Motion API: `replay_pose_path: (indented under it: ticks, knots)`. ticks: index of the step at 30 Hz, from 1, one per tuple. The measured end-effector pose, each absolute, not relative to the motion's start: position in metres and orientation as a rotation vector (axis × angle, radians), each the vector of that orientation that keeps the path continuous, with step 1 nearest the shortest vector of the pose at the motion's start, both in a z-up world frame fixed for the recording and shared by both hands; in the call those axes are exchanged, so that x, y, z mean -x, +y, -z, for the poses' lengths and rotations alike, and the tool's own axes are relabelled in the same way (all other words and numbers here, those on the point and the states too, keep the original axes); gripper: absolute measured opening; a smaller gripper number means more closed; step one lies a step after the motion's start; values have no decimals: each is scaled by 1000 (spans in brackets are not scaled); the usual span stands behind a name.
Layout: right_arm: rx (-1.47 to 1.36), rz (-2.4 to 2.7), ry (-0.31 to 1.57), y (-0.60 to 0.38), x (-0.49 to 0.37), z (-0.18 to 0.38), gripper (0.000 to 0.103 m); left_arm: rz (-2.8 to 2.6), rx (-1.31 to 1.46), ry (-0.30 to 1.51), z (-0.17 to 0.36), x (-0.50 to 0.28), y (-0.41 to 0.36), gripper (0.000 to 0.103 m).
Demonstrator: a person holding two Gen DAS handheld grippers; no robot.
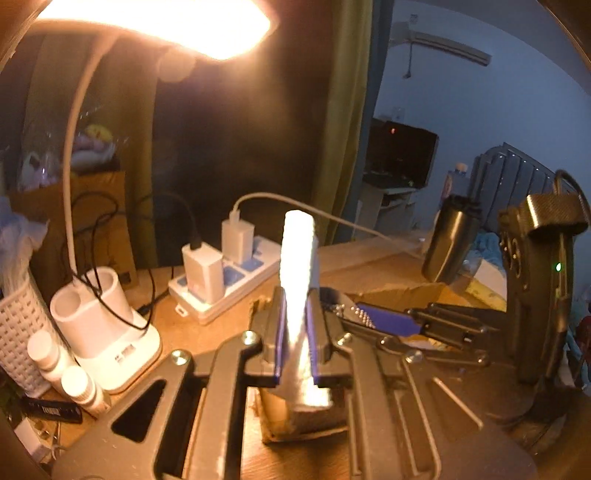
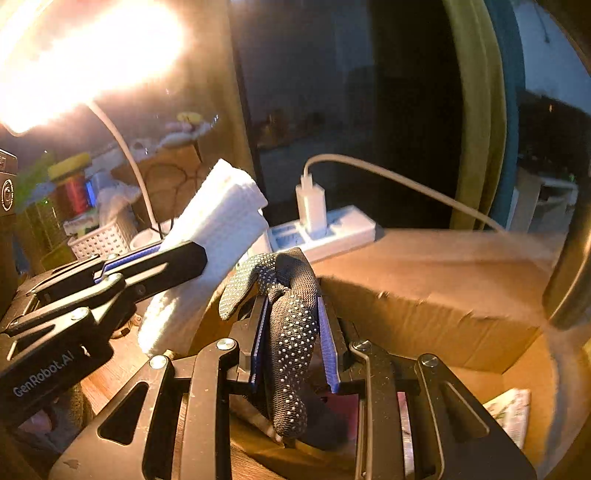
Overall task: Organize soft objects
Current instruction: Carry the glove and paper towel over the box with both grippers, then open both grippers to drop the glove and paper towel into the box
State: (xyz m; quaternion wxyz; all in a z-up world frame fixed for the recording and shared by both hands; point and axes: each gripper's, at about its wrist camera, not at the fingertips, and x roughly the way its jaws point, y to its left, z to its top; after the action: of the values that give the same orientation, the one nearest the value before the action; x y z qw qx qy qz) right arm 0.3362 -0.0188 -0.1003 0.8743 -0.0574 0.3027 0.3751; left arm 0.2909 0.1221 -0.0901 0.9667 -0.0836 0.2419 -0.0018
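Observation:
My left gripper (image 1: 295, 301) is shut on a folded white cloth (image 1: 297, 251) that stands up between its blue pads. In the right wrist view the left gripper (image 2: 184, 252) comes in from the left, still holding the white cloth (image 2: 225, 210) tilted beside the box. My right gripper (image 2: 291, 295) is shut on a black dotted glove (image 2: 291, 332) that droops over and below its fingers. An open cardboard box (image 2: 424, 291) lies under and beyond both grippers. In the left wrist view the right gripper (image 1: 345, 309) reaches in from the right over the box flap (image 1: 399, 291).
A lit desk lamp (image 1: 155, 22) glares overhead, its white base (image 1: 110, 332) at the left. A white power strip (image 1: 225, 291) with chargers and cables lies behind the box. A white woven basket (image 1: 18, 332), small bottles (image 1: 79, 384) and a steel tumbler (image 1: 450, 243) stand around.

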Motion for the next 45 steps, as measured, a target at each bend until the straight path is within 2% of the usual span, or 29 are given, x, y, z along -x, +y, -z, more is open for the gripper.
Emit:
replay_pose_path:
  ticks: [6,8,12,17,18,19,21,26,31,35,36,39,42,44,45]
  knots:
    - [148,-807,686,-6,-339,118,29,-6,180,526,100,-296,125,10]
    - [158,-809,701,-5,-340,121,32,-9,179,537,104,-298,125,10]
    - [194,-815,706,-5,-340,118,56,-23,190,575,113,-305,125,10]
    - [224,-770,674,-20,-339,109,56,-18,185,582,112,-306,122,10]
    - [230,-762,664,-23,-338,107,54,-15,187,588,114,-307,121,10]
    - [239,-742,647,-27,-337,105,40,-12,189,594,114,-307,120,10]
    - [262,-718,627,-30,-337,104,22,-4,188,617,117,-310,118,10]
    - [321,-722,693,-22,-343,123,21,2,170,724,137,-323,112,11]
    - [320,-730,697,-22,-343,125,21,-9,166,731,138,-325,112,12]
    - [302,-717,685,-29,-343,117,22,-10,152,723,131,-321,109,20]
    - [300,-714,682,-30,-342,115,24,-12,146,715,129,-319,108,20]
    - [296,-695,660,-36,-338,105,40,-18,129,687,119,-313,106,21]
    - [281,-677,636,-45,-332,94,41,-26,120,667,112,-306,104,22]
    - [277,-663,615,-52,-325,85,48,-31,121,659,109,-300,102,23]
    - [274,-659,607,-56,-322,81,52,-33,122,657,107,-298,102,28]
